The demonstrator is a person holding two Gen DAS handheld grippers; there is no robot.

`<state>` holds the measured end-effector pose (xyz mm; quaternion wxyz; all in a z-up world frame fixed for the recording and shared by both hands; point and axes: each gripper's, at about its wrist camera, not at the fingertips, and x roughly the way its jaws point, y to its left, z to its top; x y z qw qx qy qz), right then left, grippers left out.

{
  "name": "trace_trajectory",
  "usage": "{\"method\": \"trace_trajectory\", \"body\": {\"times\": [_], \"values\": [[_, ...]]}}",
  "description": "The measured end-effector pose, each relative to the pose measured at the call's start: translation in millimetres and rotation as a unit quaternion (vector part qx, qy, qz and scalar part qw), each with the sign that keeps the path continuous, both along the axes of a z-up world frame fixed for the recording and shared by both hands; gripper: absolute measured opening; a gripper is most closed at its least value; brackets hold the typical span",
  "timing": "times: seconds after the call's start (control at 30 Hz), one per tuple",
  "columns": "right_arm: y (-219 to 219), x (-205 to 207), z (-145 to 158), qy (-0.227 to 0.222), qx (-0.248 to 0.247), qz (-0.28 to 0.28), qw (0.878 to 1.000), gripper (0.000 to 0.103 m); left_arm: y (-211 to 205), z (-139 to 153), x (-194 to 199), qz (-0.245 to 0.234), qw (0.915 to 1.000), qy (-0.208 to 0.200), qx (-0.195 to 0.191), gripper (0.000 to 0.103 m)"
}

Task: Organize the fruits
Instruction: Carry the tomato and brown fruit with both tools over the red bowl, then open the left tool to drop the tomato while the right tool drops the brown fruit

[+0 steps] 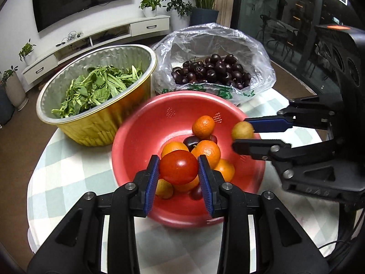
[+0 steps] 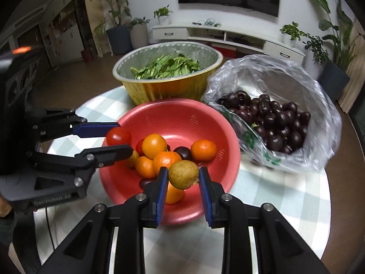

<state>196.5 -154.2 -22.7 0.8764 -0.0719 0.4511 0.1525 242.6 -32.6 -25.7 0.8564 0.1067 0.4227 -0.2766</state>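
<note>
Gripping a glossy red tomato [image 1: 178, 167] between the blue pads of the left tool [image 1: 178, 171], jaws closed on its sides, the fruit round, smooth and catching a small highlight near its top; hanging just above the heap of fruit in the red bowl [image 1: 136, 137]

Pinching a small yellow-brown fruit [image 2: 183, 174], dull-skinned, speckled and slightly oval, in the right tool [image 2: 183, 178], both pads pressing on its flanks, a short stub showing at its lower right; hovering over the near side of the same bowl, above the oranges

Sitting in the bowl below both tools: several bright oranges [image 2: 154, 145] with dimpled peel, a dark plum-coloured fruit [image 2: 182, 153] among them, and another yellowish fruit [image 1: 164, 188] near the left tool's pad

Standing behind the bowl on the checked cloth of the table [image 1: 68, 171]: a gold foil basin [image 1: 100, 125] filled with leafy greens [image 1: 95, 86], and beside it a clear plastic bag [image 1: 257, 68] gaping open on a mound of dark cherries [image 1: 212, 70]

Facing each other across the bowl, the two tools well apart, each fruit clear of the bowl's rim
</note>
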Motion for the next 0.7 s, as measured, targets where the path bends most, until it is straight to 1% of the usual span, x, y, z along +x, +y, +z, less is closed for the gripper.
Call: {"method": "trace_trajectory", "body": {"times": [0.13, 0.27, 0.37, 0.5, 0.7], "values": [[5, 12, -13, 0.014, -0.016, 0.003, 1.000, 0.030, -3, -11, 9, 0.004, 1.0000, 0.006, 0.002, 0.032], [4, 16, -24, 0.024, -0.025, 0.001, 0.999, 0.030, -5, -21, 13, 0.008, 0.9999, 0.010, 0.006, 0.032], [6, 17, -28, 0.026, -0.029, 0.003, 0.999, 0.030, -5, -26, 13, 0.011, 0.9998, 0.013, 0.005, 0.032], [9, 18, -31, 0.023, -0.055, 0.004, 0.998, 0.030, -6, -31, 13, 0.012, 0.9998, 0.016, 0.007, 0.032], [8, 18, -38, 0.030, -0.053, 0.001, 0.998, 0.030, -6, -36, 13, 0.019, 0.9996, 0.019, 0.010, 0.033]]}}
